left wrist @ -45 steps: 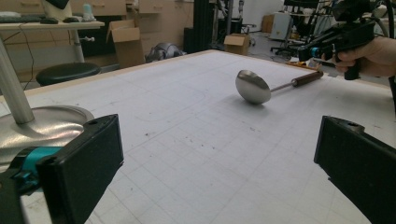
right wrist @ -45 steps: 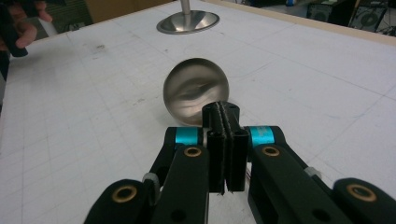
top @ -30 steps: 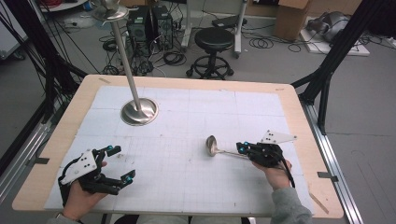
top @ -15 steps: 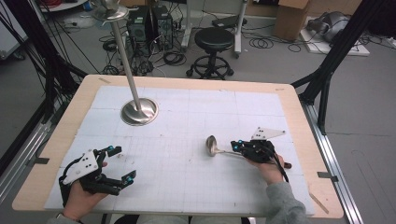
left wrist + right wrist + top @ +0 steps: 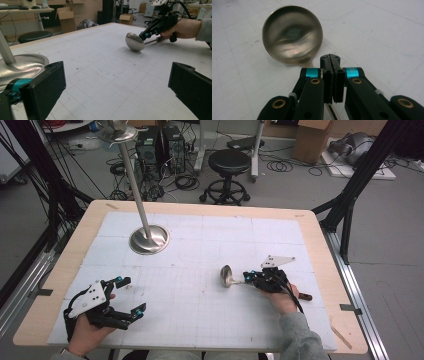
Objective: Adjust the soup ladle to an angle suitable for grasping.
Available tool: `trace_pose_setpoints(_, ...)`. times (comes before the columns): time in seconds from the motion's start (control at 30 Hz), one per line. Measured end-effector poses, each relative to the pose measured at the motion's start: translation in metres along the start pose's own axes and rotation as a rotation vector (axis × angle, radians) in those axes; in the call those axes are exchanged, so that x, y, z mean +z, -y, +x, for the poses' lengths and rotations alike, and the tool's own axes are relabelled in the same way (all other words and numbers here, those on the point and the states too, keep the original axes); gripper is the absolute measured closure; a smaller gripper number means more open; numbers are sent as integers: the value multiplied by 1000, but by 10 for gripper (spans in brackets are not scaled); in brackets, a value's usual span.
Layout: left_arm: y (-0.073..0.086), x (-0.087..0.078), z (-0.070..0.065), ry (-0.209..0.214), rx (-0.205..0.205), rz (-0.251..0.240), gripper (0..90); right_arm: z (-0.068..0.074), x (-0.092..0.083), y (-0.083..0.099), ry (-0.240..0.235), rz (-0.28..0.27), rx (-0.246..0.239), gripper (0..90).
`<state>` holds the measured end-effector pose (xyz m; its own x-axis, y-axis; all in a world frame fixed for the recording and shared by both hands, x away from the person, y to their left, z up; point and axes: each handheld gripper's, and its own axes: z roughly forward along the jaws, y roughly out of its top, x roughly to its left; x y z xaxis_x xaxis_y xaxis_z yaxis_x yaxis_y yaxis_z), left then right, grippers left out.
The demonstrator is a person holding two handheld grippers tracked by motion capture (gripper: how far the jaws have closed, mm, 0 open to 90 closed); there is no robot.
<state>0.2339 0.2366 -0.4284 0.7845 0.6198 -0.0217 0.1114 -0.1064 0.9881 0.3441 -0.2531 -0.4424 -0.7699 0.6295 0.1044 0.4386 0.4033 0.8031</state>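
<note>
1. The shiny steel ladle with a round bowl and a thin handle (image 5: 227, 276) lies on the white gridded mat (image 5: 210, 245), well to the right of the polished metal stand with a round base and a tall upright pole (image 5: 148, 239) and nearer the person.
2. The right gripper (image 5: 246, 278) has its black jaws pressed together on the ladle's handle just behind the bowl; in the right gripper view (image 5: 333, 63) the pads meet over the thin shaft and the bowl's hollow faces the camera.
3. In the left gripper view the ladle's bowl (image 5: 134, 41) touches the mat while the handle slants up into the right gripper (image 5: 146, 35), held by a hand (image 5: 183, 28) in a grey sleeve.
4. The left gripper (image 5: 127, 294) has its jaws spread wide apart with nothing between them, low over the mat, nearer the person than the stand's base and well apart from the ladle.
</note>
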Motion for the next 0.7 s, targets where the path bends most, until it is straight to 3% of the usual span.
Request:
trace_pose_setpoints(0.37,0,0,0,5,-3,10,18,-3,10,0,22,75,9,895)
trace_pose_setpoints(0.57,1,0,0,3,-4,11,18,-3,10,0,25,83,7,896)
trace_pose_setpoints(0.7,0,0,0,2,-2,8,18,-2,9,1,13,89,40,896)
